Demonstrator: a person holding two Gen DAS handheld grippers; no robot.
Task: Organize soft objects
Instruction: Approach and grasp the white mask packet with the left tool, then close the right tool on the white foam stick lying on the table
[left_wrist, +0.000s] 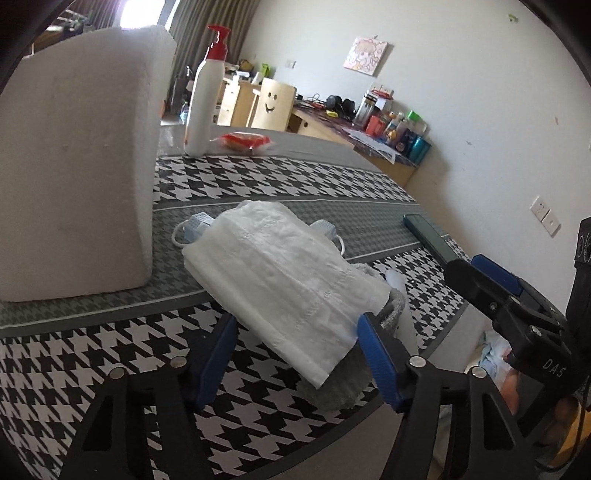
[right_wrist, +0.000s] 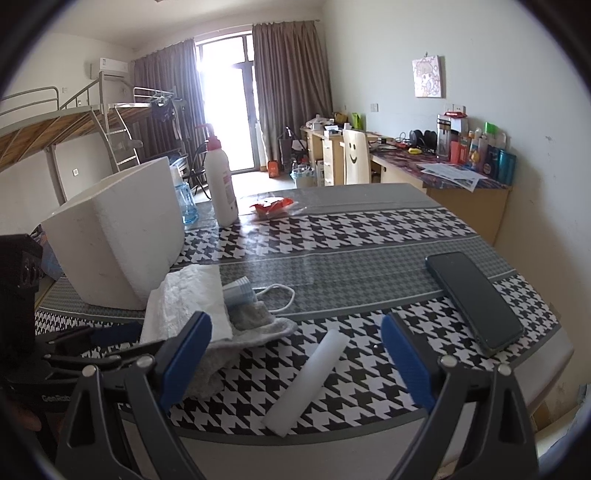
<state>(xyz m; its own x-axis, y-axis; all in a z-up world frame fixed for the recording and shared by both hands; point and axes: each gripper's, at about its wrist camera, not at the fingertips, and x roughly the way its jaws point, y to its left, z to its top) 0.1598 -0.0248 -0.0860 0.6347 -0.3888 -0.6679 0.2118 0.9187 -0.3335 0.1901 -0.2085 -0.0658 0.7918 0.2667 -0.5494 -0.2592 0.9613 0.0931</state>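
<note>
Sitting unsorted beside the white foam box (left_wrist: 74, 166), a tissue pack (left_wrist: 280, 280), grey cloth (right_wrist: 236, 347) and foam stick (right_wrist: 306, 384) remain; left gripper (left_wrist: 295, 350) half-open around the pack, right gripper (right_wrist: 295, 358) wide, empty.

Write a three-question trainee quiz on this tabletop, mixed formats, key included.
1. True or false: the phone lies on the grey cloth.
2. What lies on top of the pile by the foam box? A) white tissue sheet B) face mask C) pump bottle
3. Fill in: the white foam stick lies between the ___ gripper's fingers.

Key: 1 false; 2 A; 3 right.
</note>
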